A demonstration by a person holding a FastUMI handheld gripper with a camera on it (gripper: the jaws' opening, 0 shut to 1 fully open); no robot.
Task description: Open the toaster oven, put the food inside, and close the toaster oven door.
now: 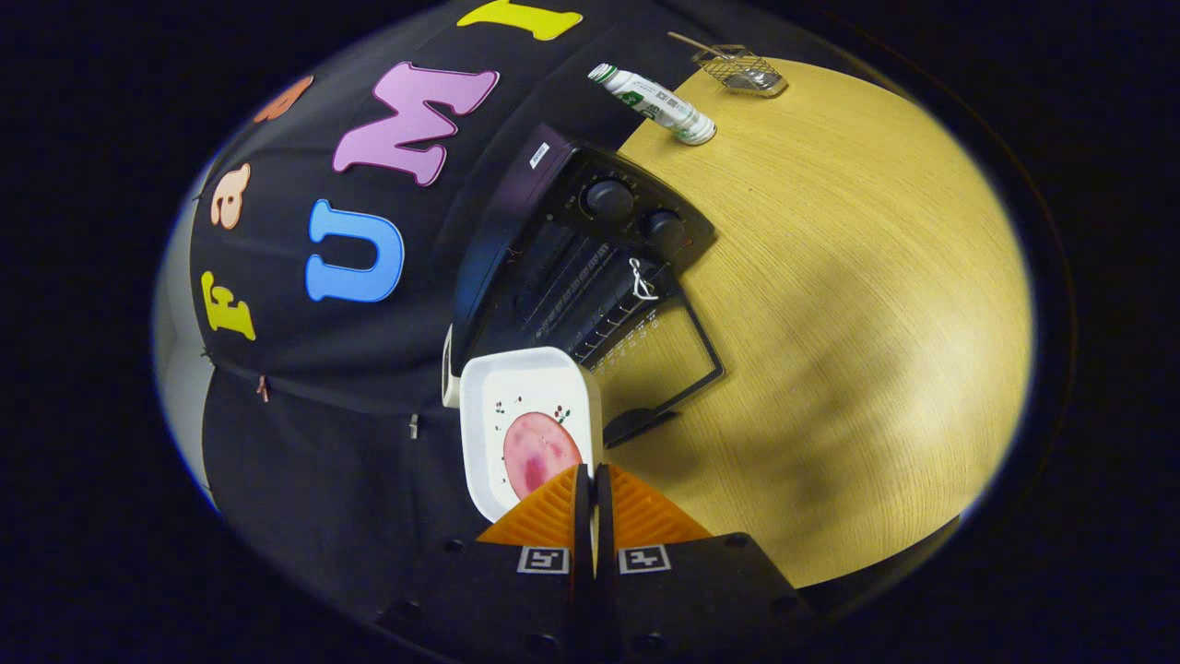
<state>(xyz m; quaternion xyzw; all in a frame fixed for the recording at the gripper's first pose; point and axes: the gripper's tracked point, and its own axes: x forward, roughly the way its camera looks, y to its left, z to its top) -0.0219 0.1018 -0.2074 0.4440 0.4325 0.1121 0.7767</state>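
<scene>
Here we see our gripper (592,472) with its fingers pressed together on the near rim of a white dish (516,406), held above the table (830,323). A pink slice of food (537,452) lies in the dish, just ahead of the fingers. Beyond stands the black oven (581,249) at the table's wall-side edge, its glass door (666,355) folded down open. A bottle (656,101) and a wire basket (745,70) stand near the far edge.
</scene>
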